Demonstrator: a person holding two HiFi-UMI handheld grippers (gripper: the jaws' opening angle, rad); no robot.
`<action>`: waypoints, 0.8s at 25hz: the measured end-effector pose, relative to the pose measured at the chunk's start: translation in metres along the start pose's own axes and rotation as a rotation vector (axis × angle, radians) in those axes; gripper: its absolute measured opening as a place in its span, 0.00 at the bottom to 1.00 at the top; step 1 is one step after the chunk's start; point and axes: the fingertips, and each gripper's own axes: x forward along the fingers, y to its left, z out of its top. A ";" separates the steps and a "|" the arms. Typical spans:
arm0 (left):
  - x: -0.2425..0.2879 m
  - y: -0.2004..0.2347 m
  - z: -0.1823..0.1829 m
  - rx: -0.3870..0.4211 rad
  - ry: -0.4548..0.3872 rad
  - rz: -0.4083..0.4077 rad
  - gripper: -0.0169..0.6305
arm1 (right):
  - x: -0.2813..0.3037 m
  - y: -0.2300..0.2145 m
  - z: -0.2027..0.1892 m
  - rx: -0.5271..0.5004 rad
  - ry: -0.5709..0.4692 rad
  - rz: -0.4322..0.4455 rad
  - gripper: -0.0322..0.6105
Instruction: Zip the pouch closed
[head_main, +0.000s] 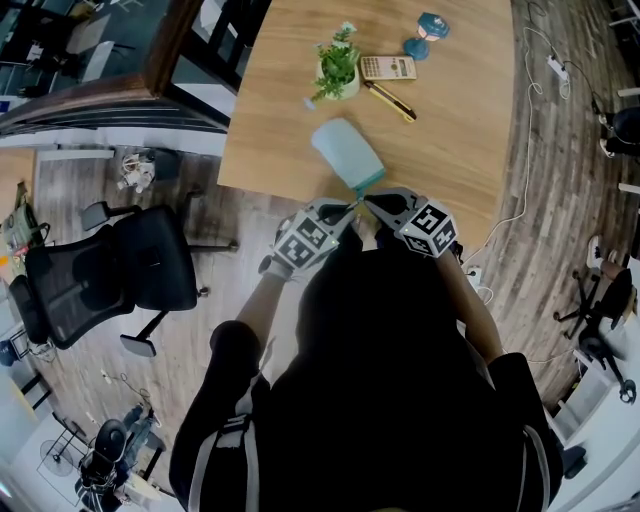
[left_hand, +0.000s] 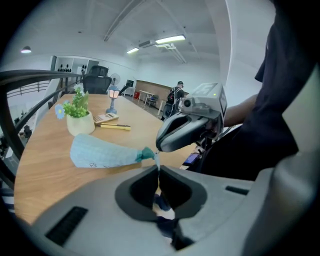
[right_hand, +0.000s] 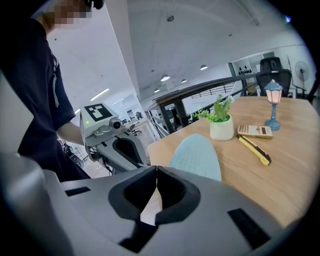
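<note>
Closest to me, my left gripper (left_hand: 158, 169) has its jaws pressed together on a thin pale tab (left_hand: 156, 160). The tab runs up from their seam to the teal end (left_hand: 146, 154) of the pouch (left_hand: 100, 152). My right gripper (right_hand: 156, 172) has its jaws fully together as well. Its tip sits right at that same teal end, facing the left one, but I cannot tell whether anything thin is pinched in it. The two grippers meet at the near edge of the wooden table (head_main: 470, 130). The pouch's light blue body lies on the tabletop and stretches away from them at a slant. Farther along the table lies a yellow utility knife (head_main: 390, 100), with a calculator (head_main: 388, 67) just behind it and a small potted plant (head_main: 337, 68) in a white pot beside that. A little blue lamp (right_hand: 273, 102) stands beyond those. Off the table's left side, a black office chair (head_main: 150, 260) sits on the floor.
</note>
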 end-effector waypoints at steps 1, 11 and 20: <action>-0.001 0.000 -0.001 0.000 0.001 0.001 0.04 | -0.001 -0.004 -0.001 0.019 -0.008 -0.018 0.07; -0.017 0.002 -0.013 -0.016 -0.002 0.017 0.04 | -0.057 -0.109 -0.017 0.216 -0.060 -0.306 0.07; -0.015 0.002 -0.010 -0.017 -0.004 0.021 0.03 | -0.063 -0.115 -0.022 0.196 -0.041 -0.329 0.07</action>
